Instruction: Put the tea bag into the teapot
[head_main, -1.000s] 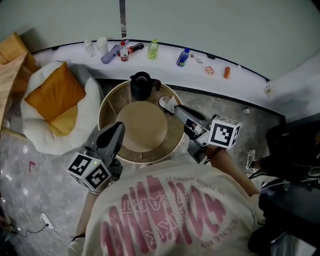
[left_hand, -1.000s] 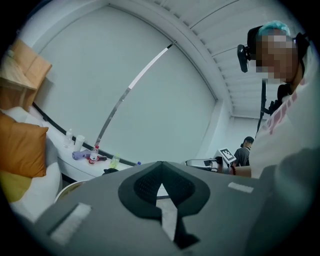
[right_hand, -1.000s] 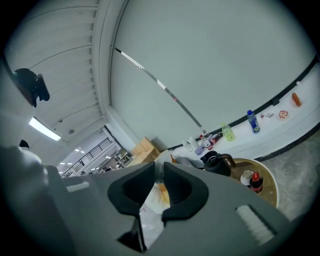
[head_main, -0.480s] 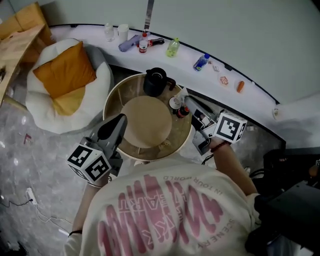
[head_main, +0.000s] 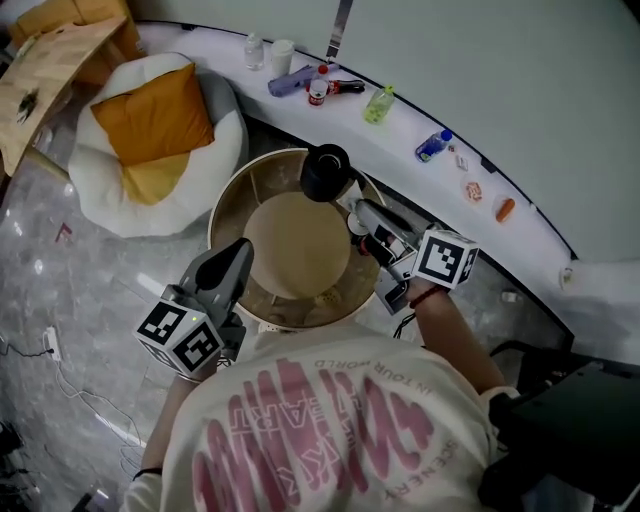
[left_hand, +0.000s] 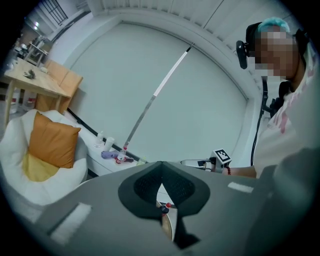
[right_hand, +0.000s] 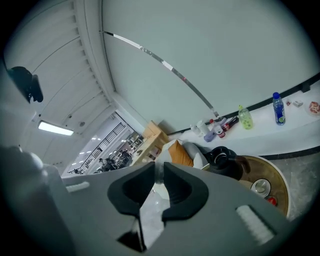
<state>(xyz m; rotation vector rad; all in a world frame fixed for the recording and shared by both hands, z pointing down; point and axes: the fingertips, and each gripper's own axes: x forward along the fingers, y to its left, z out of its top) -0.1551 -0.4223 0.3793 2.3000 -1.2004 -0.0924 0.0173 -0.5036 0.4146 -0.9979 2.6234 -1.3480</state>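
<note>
That round wooden table (head_main: 222, 215) under the white ledge (head_main: 405, 130) with the bottles (head_main: 378, 103) is where it's all happening. The tea bag (right_hand: 150, 215) isn't in the teapot (head_main: 326, 172) yet. It's hanging pinched in your right gripper (right_hand: 159, 171), whose jaws are squeezing down narrow on the whitish packet just beside the black pot (can't tell from here if the lid's off). So the pick-up is looking done and the drop is what's remaining. Your left gripper (left_hand: 161, 167) is hovering at the table's near edge, jaws together, carrying nothing.
</note>
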